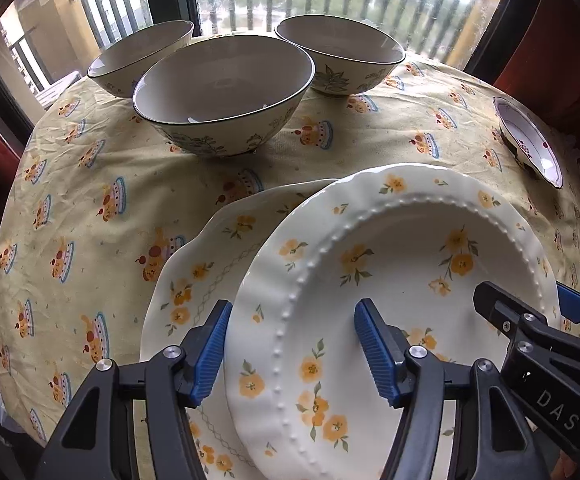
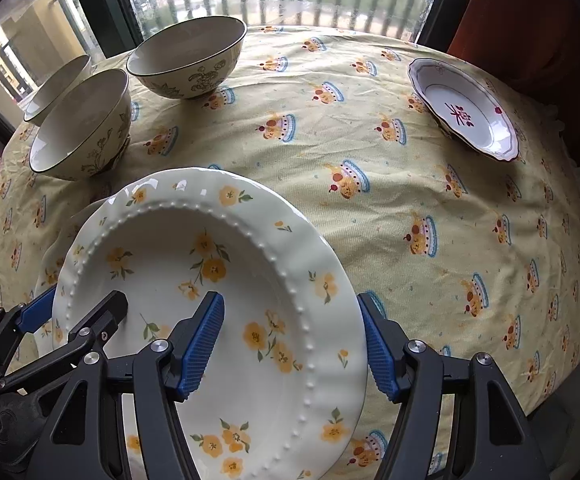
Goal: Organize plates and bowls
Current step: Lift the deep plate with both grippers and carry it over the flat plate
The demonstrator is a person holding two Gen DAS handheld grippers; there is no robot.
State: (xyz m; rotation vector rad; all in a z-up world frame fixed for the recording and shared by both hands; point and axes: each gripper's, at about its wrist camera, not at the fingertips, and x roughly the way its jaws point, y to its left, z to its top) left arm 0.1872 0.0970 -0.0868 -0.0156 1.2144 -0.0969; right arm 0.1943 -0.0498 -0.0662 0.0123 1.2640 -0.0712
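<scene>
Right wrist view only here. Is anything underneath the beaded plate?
Observer: Yes. A second plate with a lattice border shows below the beaded plate, jutting out to its left.
Operator: How does the left hand-held gripper sit on it?
Observer: The left hand-held gripper straddles the beaded plate's left rim, one pad outside and one inside.
Operator: The farthest bowl is half hidden for me.
Observer: That bowl stands upright; the inside that shows looks empty.

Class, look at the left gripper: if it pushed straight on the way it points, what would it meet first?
Probably the left rim of the yellow-flowered plate, which already sits between the left gripper fingers; beyond it lies the lower plate. Depth is hard to judge.
</scene>
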